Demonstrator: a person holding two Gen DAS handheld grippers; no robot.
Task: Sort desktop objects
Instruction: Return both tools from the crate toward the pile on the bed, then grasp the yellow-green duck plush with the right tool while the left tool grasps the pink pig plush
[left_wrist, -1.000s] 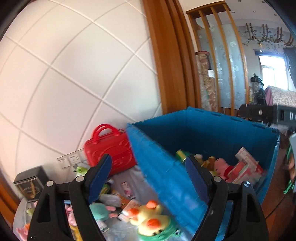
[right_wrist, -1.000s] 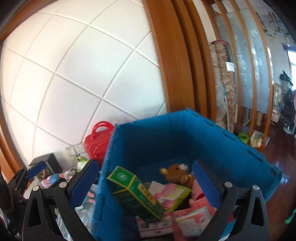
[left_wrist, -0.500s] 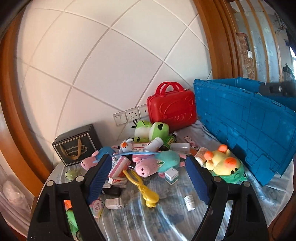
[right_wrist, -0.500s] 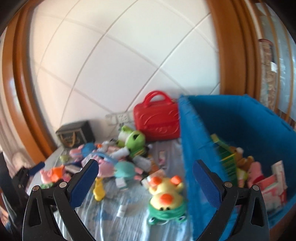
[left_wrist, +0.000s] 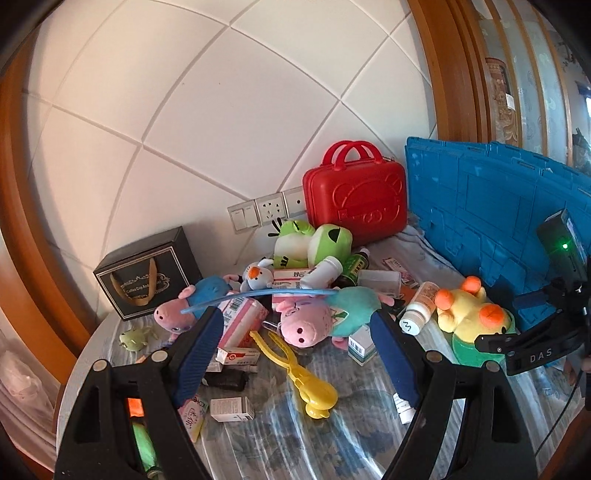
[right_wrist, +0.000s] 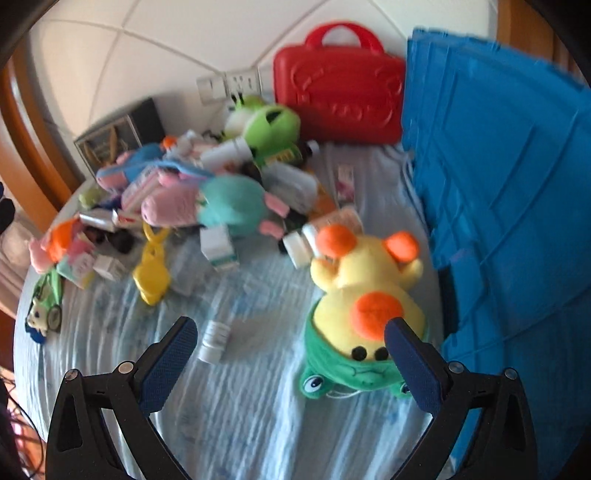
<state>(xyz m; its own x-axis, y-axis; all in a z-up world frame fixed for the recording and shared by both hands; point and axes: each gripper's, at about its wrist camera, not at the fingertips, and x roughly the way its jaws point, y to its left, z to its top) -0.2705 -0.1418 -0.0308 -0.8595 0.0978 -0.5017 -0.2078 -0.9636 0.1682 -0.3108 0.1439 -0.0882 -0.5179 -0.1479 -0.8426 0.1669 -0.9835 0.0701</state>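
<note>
A white wall (left_wrist: 192, 122) divided by thin diagonal grooves is seen at the far side. Wall sockets and switches (left_wrist: 266, 211) are set low on it. Curved wooden trim (left_wrist: 22, 206) is seen at the left and a wooden frame (left_wrist: 443, 74) at the right. A table covered in pale blue patterned cloth (right_wrist: 258, 406) is lit by daylight

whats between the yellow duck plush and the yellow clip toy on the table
In the right wrist view, between the yellow duck plush and the yellow clip toy lie bare cloth and a small white bottle on its side.
</note>
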